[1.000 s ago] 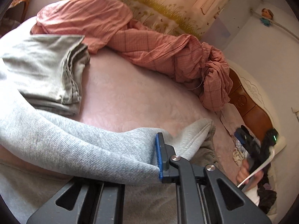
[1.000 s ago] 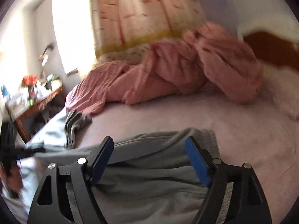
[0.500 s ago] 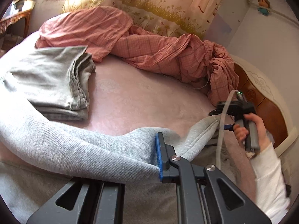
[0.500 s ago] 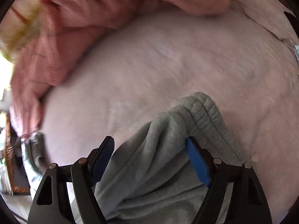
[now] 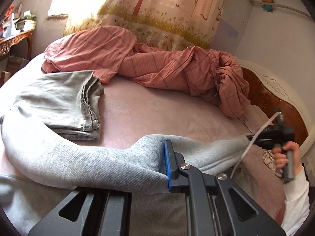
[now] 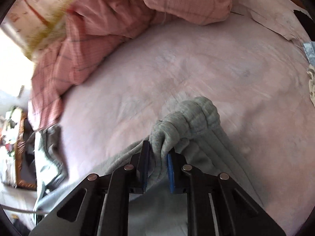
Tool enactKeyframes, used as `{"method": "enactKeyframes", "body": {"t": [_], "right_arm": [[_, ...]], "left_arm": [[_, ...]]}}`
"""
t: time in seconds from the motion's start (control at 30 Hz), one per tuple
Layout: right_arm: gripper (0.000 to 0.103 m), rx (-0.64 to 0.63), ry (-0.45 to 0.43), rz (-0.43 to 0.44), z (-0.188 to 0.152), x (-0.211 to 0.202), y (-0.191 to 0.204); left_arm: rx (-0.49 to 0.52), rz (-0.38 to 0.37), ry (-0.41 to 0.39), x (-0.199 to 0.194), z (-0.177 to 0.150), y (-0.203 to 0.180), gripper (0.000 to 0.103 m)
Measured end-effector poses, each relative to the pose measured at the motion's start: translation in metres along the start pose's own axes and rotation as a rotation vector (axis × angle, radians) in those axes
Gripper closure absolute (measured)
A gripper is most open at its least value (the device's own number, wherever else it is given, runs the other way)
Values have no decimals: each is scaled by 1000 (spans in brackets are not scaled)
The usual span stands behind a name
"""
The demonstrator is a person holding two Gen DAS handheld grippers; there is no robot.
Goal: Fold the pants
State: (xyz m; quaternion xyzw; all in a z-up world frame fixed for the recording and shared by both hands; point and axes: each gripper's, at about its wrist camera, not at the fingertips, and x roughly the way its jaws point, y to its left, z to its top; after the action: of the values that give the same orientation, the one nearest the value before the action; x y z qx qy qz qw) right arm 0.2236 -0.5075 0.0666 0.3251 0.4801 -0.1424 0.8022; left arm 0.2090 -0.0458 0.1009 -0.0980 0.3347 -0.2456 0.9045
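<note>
Grey sweatpants (image 5: 82, 163) lie across the pink bed (image 5: 157, 114). My left gripper (image 5: 166, 167) is shut on a fold of the grey pants, which drape over its left finger and hide it. My right gripper (image 6: 157, 155) is shut on the bunched ribbed cuff of the pants (image 6: 189, 116). In the left wrist view the right gripper (image 5: 254, 137) shows at the right, held by a hand, pinching the pants' far end. The fabric stretches between both grippers.
A folded olive-grey garment (image 5: 65, 100) lies on the bed's left part. A rumpled pink plaid blanket (image 5: 157, 64) runs along the far side. A wooden headboard (image 5: 275, 106) stands at the right. A wooden side table (image 5: 15, 39) stands at the far left.
My right gripper has come down over the pants' cuff and closed on it. My left gripper keeps its hold on the pants, and the fabric now stretches toward the right.
</note>
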Motion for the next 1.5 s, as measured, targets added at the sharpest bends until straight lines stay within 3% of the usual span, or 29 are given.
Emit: {"method": "enactKeyframes", "body": {"t": [0.33, 0.57, 0.8, 0.97, 1.07, 1.23, 1.33, 1.43, 1.5], "right_arm": [[87, -42, -37, 169, -83, -111, -68], [87, -106, -82, 236, -138, -113, -104], [87, -144, -196, 325, -175, -86, -137], [87, -156, -208, 276, -192, -52, -153], [87, -124, -202, 292, -195, -46, -160], [87, -202, -373, 301, -205, -80, -146], [87, -212, -311, 193, -206, -65, -139], [87, -164, -228, 143, -207, -46, -146], [87, -163, -301, 176, -212, -62, -148]], "left_arm": [[90, 17, -44, -61, -30, -43, 92], [76, 105, -34, -78, -99, -46, 92], [20, 176, 60, -54, -170, -33, 92], [15, 218, 109, -40, -198, -32, 92], [4, 229, 112, -42, -210, -32, 91], [14, 218, 44, -66, -203, -38, 91], [21, 226, 77, -58, -209, -34, 91], [27, 238, 87, -54, -229, -33, 91], [42, 235, 34, -63, -230, -37, 91]]}}
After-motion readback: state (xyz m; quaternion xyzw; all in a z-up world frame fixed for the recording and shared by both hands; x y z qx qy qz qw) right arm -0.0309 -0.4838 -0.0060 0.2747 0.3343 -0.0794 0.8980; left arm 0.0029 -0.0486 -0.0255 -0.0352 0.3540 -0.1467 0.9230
